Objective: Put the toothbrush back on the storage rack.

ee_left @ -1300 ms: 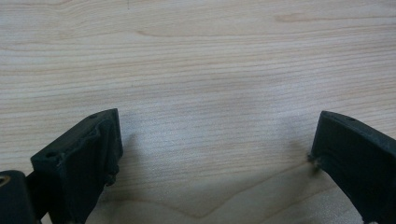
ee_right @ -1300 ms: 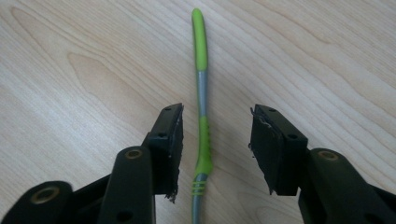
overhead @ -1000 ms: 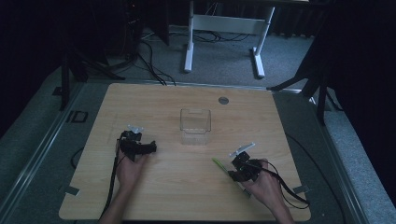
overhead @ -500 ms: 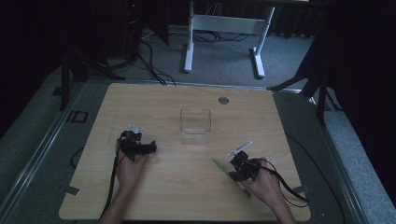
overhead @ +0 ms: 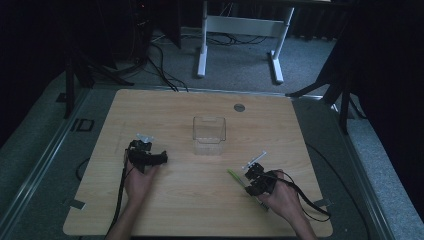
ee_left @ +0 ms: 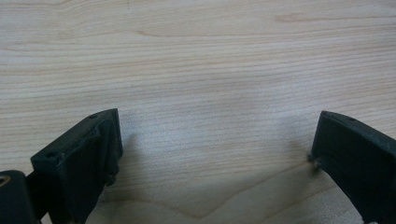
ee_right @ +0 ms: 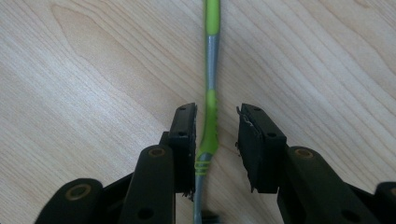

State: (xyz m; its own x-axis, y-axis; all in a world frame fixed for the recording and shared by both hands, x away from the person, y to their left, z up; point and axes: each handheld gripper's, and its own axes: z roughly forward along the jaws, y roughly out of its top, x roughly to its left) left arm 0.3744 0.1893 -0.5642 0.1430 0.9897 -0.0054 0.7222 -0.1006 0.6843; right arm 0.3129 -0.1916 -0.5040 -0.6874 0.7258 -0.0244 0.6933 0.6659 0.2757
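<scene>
A green and grey toothbrush [ee_right: 210, 116] lies flat on the wooden table [overhead: 175, 200], its green end [overhead: 235, 176] showing beside my right gripper [overhead: 252, 172]. In the right gripper view my right gripper [ee_right: 217, 112] straddles the handle. Its jaws have just been closing. The left pad [ee_right: 187, 126] is against the handle, and a gap remains on the other side, so the gripper counts as open. My left gripper [overhead: 142, 150] rests on the left half of the table. In the left gripper view my left gripper [ee_left: 217, 126] stands wide open over bare wood.
A clear, empty square container [overhead: 209, 135] stands at the table's middle, beyond both grippers. A small round grommet [overhead: 239, 107] sits near the far edge. Cables trail from both grippers toward the near edge. A white desk frame [overhead: 240, 25] stands on the floor behind.
Both hands stay where they were. The right gripper sits over the toothbrush as before, and any narrowing of its jaws is too small to make out from above.
</scene>
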